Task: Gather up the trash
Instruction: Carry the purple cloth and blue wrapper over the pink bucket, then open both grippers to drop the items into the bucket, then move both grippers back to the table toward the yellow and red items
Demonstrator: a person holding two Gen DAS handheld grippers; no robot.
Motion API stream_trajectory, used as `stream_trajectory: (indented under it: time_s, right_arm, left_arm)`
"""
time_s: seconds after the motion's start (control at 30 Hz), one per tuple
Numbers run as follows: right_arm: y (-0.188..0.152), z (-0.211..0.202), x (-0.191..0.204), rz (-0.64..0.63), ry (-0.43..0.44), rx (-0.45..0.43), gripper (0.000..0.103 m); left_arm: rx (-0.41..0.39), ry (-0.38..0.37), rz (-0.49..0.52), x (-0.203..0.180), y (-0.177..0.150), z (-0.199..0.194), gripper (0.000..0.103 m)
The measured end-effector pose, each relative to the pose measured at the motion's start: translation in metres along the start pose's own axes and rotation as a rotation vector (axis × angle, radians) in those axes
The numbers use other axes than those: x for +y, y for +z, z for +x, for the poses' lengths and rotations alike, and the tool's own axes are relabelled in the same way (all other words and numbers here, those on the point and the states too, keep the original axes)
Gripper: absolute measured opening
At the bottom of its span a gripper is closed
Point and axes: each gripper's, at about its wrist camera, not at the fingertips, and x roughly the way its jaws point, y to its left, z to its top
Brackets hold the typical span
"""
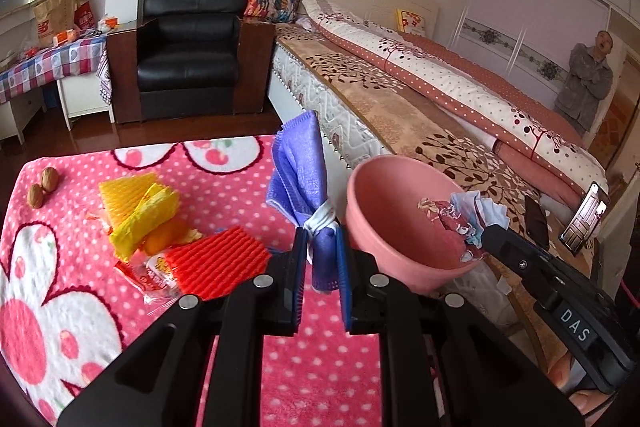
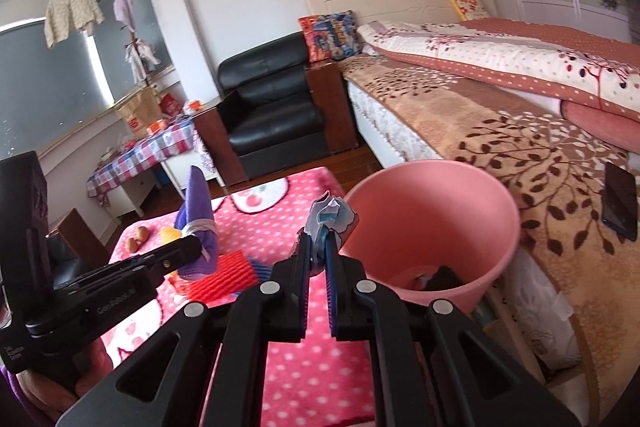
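My left gripper (image 1: 322, 243) is shut on a folded purple cloth (image 1: 302, 171) tied with a white band, held above the pink dotted table cover (image 1: 240, 179). It also shows in the right wrist view (image 2: 197, 227). My right gripper (image 2: 319, 247) is shut on a crumpled wad of paper and blue-white trash (image 2: 330, 215), held at the left rim of the pink bin (image 2: 432, 211). In the left wrist view the wad (image 1: 464, 219) hangs over the bin's mouth (image 1: 384, 195). Something dark lies at the bin's bottom (image 2: 440, 277).
On the cover lie yellow foam netting (image 1: 140, 211), red foam netting (image 1: 218, 263), a red-white wrapper (image 1: 154, 273), an orange (image 1: 160, 239) and two walnuts (image 1: 43, 187). A bed (image 1: 420, 107) runs along the right with phones (image 1: 536, 219) on it. A person (image 1: 588, 79) stands at the far right.
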Motion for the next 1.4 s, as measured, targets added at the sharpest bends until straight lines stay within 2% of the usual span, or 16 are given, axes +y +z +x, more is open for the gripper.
stream_trajectory:
  time_s: [0.43,0.7,0.8,0.97,1.17,1.4]
  right_arm:
    - [0.005,0.028,-0.073,0.077,-0.099,0.013,0.007]
    - [0.005,0.053,-0.092,0.094,-0.108,0.049,0.007]
    - [0.004,0.061,-0.095,0.094,-0.109,0.062,0.007]
    - [0.003,0.070,-0.101,0.098,-0.110,0.079,0.009]
    - [0.004,0.071,-0.102,0.098,-0.110,0.073,0.033]
    - [0.001,0.057,-0.089,0.065,-0.109,0.054,0.041]
  left_arm:
    - [0.010,-0.113,0.118,-0.065,0.006,0.052,0.014]
    - [0.070,-0.124,0.144,-0.083,0.005,0.088,0.014]
    - [0.091,-0.118,0.147,-0.084,0.002,0.097,0.020]
    - [0.097,-0.102,0.141,-0.083,0.001,0.103,0.037]
    - [0.096,-0.096,0.114,-0.078,0.005,0.102,0.040]
    - [0.067,-0.088,0.099,-0.071,0.007,0.082,0.040]
